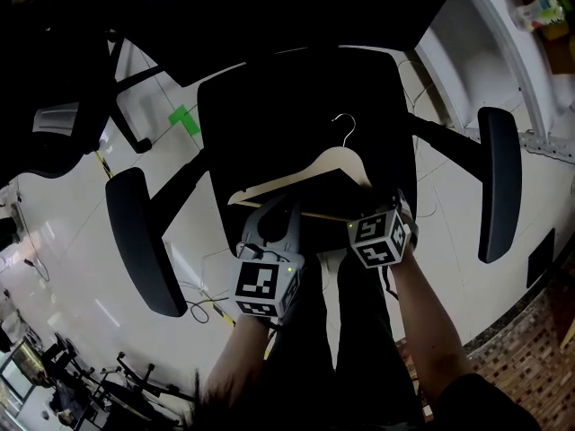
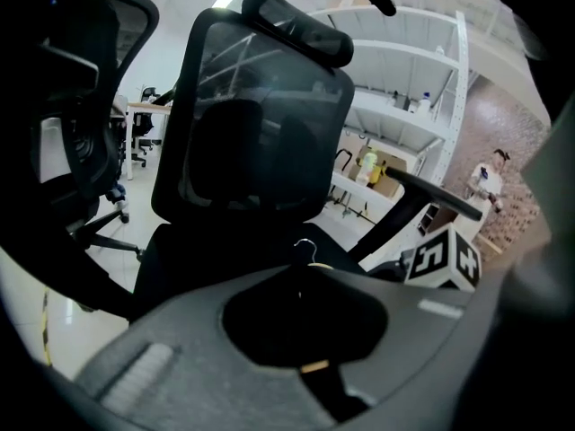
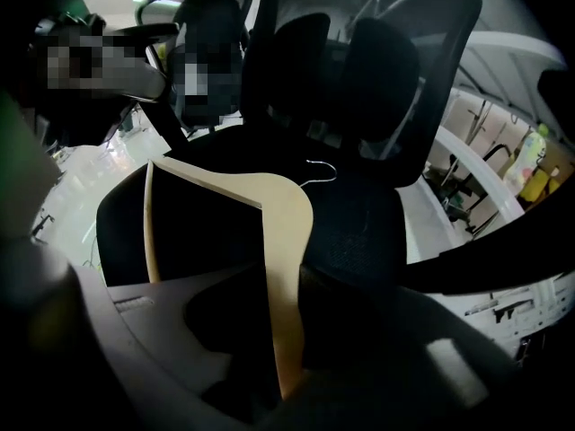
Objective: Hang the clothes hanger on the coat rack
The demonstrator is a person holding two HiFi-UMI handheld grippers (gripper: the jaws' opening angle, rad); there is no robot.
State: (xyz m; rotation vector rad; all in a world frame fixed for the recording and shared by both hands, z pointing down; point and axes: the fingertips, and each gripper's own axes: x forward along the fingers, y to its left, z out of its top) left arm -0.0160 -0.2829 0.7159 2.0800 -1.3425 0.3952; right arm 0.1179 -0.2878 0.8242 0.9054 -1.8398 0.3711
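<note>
Clothes hanger point(image 1: 334, 162) clamped in right gripper's point(image 3: 286, 330) jaws over chair seat point(image 1: 269, 115); left gripper point(image 2: 296, 277) closed

This looks like an office or lab workroom. Straight ahead of the left gripper point(image 1: 274, 212) stands a black mesh-backed office chair point(image 2: 256, 124) with a headrest. A second office chair point(image 2: 72, 106) stands to the gripper's left, with a desk point(image 2: 144, 108) beyond. Further ahead and to the right, white shelving point(image 2: 404, 106) holds bottles and cartons. Cables point(image 1: 202, 308) trail on the glossy white floor point(image 1: 81, 241) beside the gripper.
</note>
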